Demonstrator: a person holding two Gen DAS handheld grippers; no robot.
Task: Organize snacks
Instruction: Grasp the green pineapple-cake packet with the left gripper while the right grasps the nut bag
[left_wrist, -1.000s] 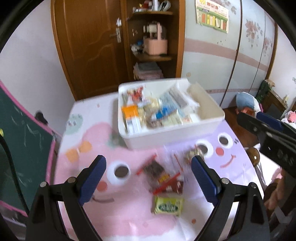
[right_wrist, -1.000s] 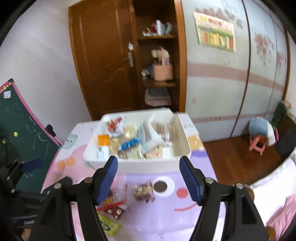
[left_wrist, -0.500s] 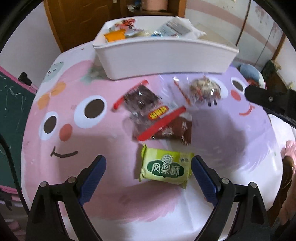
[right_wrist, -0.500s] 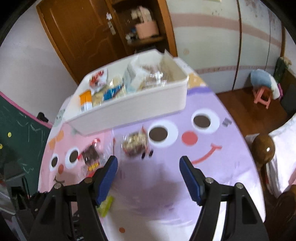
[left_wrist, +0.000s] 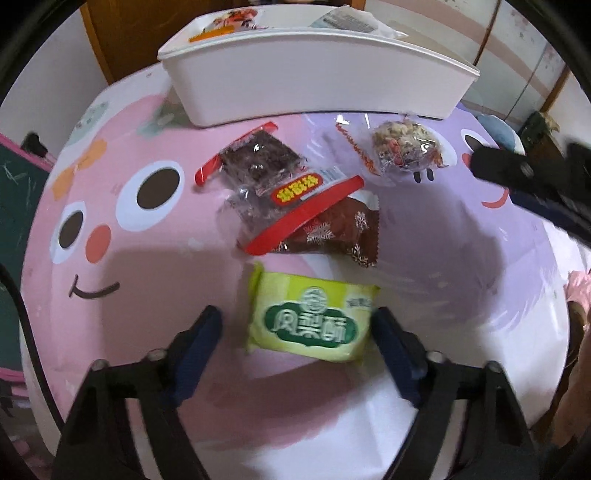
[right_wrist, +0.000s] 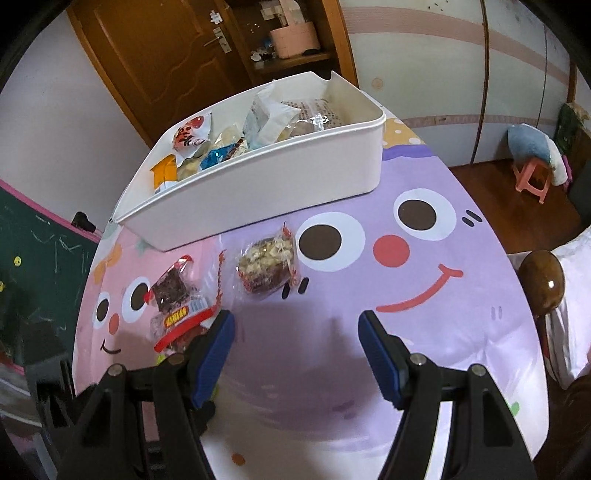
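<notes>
A white bin holding several snacks stands at the far side of the table; it also shows in the right wrist view. Loose on the cloth lie a green snack pack, a brown wrapped snack, clear red-edged packs of dark cake and a round nut snack. My left gripper is open, its fingers on either side of the green pack, low over it. My right gripper is open and empty above the cloth, just short of the nut snack and beside the cake packs.
The table wears a pink and purple cartoon-face cloth. A green chalkboard stands to the left. A wooden bedpost knob and bedding lie at the right edge. A door and shelves stand behind the bin.
Both grippers have dropped and tilted down toward the table. The left one has come forward so the green pack now lies between its open fingers. The right one has neared the nut snack.
</notes>
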